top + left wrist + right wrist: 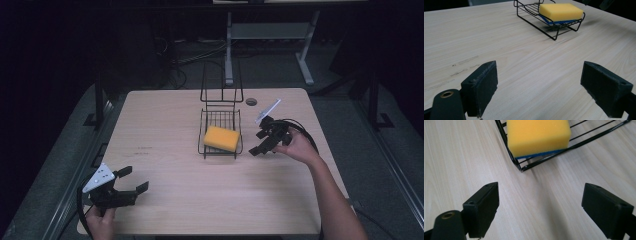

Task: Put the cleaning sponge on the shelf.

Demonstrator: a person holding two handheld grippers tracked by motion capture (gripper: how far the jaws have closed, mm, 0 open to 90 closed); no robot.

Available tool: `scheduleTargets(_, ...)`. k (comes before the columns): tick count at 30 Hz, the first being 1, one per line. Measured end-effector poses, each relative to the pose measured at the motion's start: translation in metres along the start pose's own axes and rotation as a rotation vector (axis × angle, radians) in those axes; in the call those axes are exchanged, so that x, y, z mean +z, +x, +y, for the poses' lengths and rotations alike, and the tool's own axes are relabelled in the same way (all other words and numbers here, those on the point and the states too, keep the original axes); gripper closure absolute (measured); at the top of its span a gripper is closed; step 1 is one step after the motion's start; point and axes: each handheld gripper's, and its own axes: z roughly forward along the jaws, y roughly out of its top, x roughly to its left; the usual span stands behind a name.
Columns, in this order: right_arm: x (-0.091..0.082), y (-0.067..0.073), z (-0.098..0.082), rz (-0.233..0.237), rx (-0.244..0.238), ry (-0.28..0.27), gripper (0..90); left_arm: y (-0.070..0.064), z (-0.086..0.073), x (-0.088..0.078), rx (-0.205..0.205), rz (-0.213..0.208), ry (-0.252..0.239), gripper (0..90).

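A yellow sponge (221, 138) with a blue underside lies in a black wire basket (205, 131) at the middle of the table. My right gripper (263, 141) hovers just right of the basket, open, with nothing between its jaws. In the right gripper view the sponge (537, 136) and the basket's corner (520, 167) sit close ahead. My left gripper (134, 180) rests open near the table's front left corner. In the left gripper view the sponge (560, 12) and basket (554, 36) lie far off.
The basket has a tall wire back (221, 82) rising behind it. A small round hole (251, 101) marks the pale wooden table (165, 165) near its far edge. Desk legs (304, 62) and cables stand on the dark floor beyond.
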Motion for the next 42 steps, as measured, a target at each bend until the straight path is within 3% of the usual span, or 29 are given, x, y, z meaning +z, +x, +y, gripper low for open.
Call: scheduleTargets(42, -0.011, 0.009, -0.070, -0.014, 0.070, -0.006, 14.4, 0.000, -0.001, -0.001, 0.009, 0.000, 0.003, 13.4)
